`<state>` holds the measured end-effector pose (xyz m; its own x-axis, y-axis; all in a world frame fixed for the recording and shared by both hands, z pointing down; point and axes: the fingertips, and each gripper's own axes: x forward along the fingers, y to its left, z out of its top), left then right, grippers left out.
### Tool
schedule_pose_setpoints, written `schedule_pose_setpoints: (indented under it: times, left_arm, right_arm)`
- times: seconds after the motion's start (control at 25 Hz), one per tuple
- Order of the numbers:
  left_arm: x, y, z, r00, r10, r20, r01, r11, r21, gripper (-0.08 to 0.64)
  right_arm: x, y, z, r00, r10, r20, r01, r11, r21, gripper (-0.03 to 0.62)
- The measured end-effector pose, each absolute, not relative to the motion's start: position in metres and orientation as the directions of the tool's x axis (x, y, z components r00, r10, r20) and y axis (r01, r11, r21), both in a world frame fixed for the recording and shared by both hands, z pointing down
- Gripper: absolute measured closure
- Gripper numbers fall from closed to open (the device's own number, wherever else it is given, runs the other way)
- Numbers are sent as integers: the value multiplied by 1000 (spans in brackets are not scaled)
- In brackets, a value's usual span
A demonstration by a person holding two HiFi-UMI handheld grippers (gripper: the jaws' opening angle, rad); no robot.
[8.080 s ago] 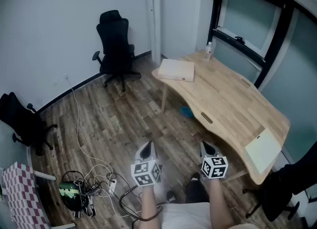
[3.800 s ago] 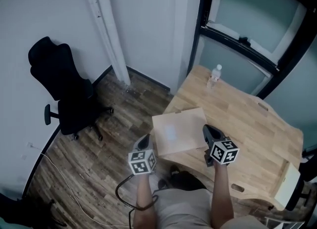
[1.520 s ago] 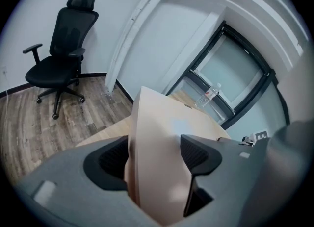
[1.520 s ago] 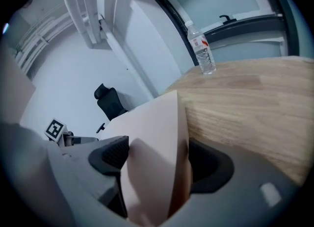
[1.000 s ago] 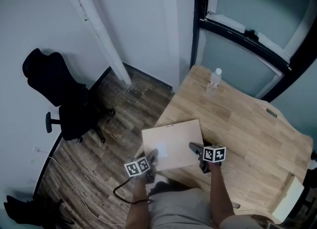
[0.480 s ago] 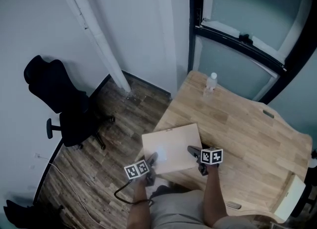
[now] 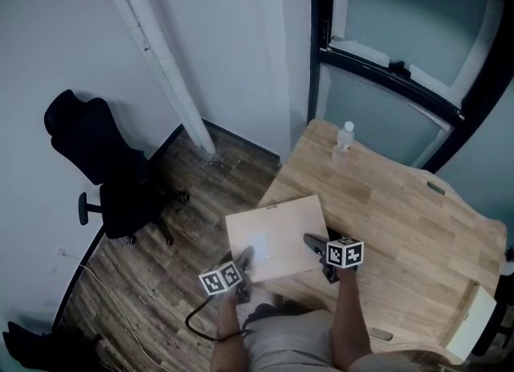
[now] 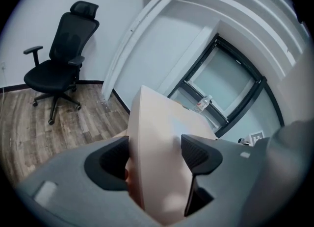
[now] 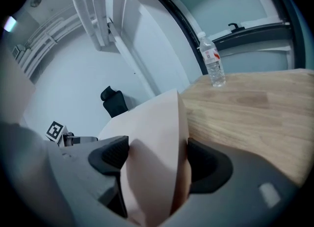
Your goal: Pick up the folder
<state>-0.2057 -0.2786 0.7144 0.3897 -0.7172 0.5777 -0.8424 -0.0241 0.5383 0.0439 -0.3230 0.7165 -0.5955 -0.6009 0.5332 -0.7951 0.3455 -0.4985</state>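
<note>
The folder (image 7: 275,236) is a pale beige flat square held over the near left corner of the wooden desk (image 7: 401,210). My left gripper (image 7: 241,261) is shut on its near left edge, and my right gripper (image 7: 316,244) is shut on its near right edge. In the left gripper view the folder (image 8: 159,147) fills the gap between the jaws. In the right gripper view the folder (image 9: 154,145) is likewise pinched between the jaws, its edge rising toward the camera.
A clear water bottle (image 7: 343,139) stands at the desk's far corner by the dark-framed window (image 7: 401,65). A black office chair (image 7: 104,161) stands on the wood floor to the left. A white pipe (image 7: 161,65) slants up the wall. Another pale sheet (image 7: 474,330) lies at the desk's right end.
The folder has shifted slightly left and up with both grippers shut on it, compared with half a second ago. Several seconds ago both grippers were apart from it.
</note>
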Motion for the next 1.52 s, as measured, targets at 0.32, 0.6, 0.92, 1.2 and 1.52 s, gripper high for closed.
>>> schedule_pose_setpoints:
  times: [0.32,0.6,0.92,1.2,1.52]
  left_arm:
    - [-213,-307,637,354,-819,452,-877,-124,463,230]
    - [-214,-324,571,354,-877,324,-878,-193,437,230]
    - [-214,-330,514,353,-911,212,-879,-246,408,230]
    - [-213,-329,472,348,-929,123,-885,-283,368,230]
    - [-210,-327,442,343,-936,77,-898,-303,319,230]
  right_arm:
    - [38,-351,642,-618,-690,378,-771,435,-466,215]
    - [36,-368,573,-611,-747,264,-778,502,-378,216]
    - [36,-373,511,-591,-790,164,-796,538,-278,221]
    - [38,-368,464,-581,-811,67,-803,558,-208,225]
    - [41,-366,439,-571,-821,1,-807,561,-183,227]
